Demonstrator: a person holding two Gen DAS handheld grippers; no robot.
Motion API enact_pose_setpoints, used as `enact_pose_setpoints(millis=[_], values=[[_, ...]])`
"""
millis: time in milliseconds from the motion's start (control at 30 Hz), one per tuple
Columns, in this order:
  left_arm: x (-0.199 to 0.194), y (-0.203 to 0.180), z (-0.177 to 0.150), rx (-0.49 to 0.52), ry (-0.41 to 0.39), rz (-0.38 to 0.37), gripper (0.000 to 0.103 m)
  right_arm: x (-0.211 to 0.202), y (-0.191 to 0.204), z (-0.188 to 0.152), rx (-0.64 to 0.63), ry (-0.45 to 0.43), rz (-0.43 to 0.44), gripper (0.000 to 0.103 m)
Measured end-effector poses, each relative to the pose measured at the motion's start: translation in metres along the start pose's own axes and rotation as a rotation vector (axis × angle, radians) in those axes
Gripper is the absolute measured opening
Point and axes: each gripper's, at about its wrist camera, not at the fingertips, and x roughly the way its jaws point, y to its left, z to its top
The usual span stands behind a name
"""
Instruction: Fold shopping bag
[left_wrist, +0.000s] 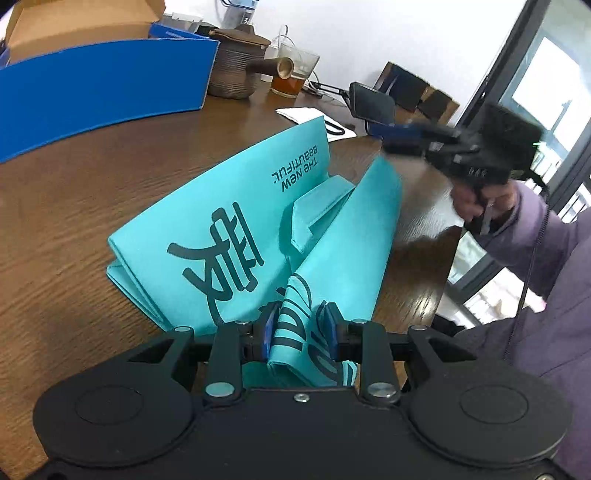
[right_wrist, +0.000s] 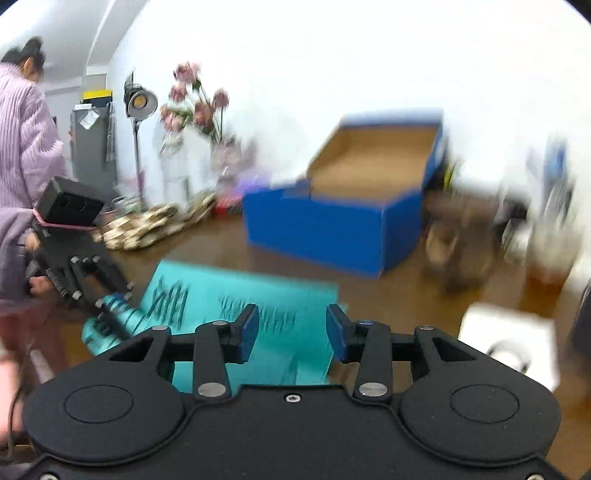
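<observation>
A teal shopping bag (left_wrist: 229, 221) with dark lettering lies partly folded on the wooden table (left_wrist: 74, 206). Its right flap stands raised over the middle. My left gripper (left_wrist: 297, 328) is shut on the near end of that flap, and the printed fabric bunches between its blue pads (left_wrist: 267, 332). The right wrist view is blurred; there the left gripper (right_wrist: 110, 314) pinches the bag (right_wrist: 280, 295) at its left end. My right gripper (right_wrist: 291, 332) hovers open above the bag with nothing between its fingers. From the left wrist, the right gripper (left_wrist: 395, 134) hangs in the air beyond the bag's far right corner.
A blue cardboard box (left_wrist: 99, 92) with its lid open stands at the back left. Near it are a brown teapot (left_wrist: 240, 62), a glass of tea (left_wrist: 291, 74) and white paper (left_wrist: 299, 112). The table edge (left_wrist: 454, 258) runs close on the right. A person in a purple top (right_wrist: 22, 129) stands behind.
</observation>
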Motion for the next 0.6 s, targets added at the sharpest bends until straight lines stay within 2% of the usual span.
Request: enact_pose_setpoints(millis=[67, 133, 167, 233, 333, 367, 433, 500, 567, 600], values=[[0.000, -0.001, -0.004, 0.009, 0.001, 0.010, 0.028, 0.009, 0.018, -0.006, -0.053, 0.076, 0.078, 0.025], [0.001, -0.004, -0.004, 0.017, -0.002, 0.027, 0.029, 0.022, 0.032, -0.015, -0.107, 0.137, 0.072, 0.019], [0.001, -0.006, -0.004, 0.018, -0.007, 0.038, 0.030, 0.032, 0.034, -0.021, -0.101, 0.172, 0.036, 0.019], [0.002, -0.010, -0.006, 0.019, -0.017, 0.063, 0.033, 0.045, 0.029, -0.024, -0.026, 0.229, 0.026, 0.018], [-0.003, -0.022, -0.007, 0.036, -0.035, 0.154, 0.043, 0.053, 0.029, -0.022, -0.011, 0.257, 0.019, 0.018], [-0.008, -0.029, -0.008, 0.055, -0.057, 0.183, 0.043, 0.052, 0.030, -0.022, -0.016, 0.261, 0.010, 0.018], [-0.024, -0.045, -0.010, 0.081, -0.151, 0.220, 0.045, 0.049, 0.035, -0.023, -0.023, 0.268, 0.005, 0.018], [-0.034, -0.070, -0.012, 0.134, -0.215, 0.240, 0.060, 0.047, 0.042, -0.024, -0.029, 0.273, 0.007, 0.018], [-0.027, -0.103, -0.019, 0.276, -0.217, 0.273, 0.069, 0.044, 0.050, -0.025, -0.034, 0.279, 0.008, 0.019], [-0.020, -0.113, -0.022, 0.330, -0.195, 0.276, 0.071, 0.043, 0.053, -0.026, -0.037, 0.281, 0.009, 0.019]])
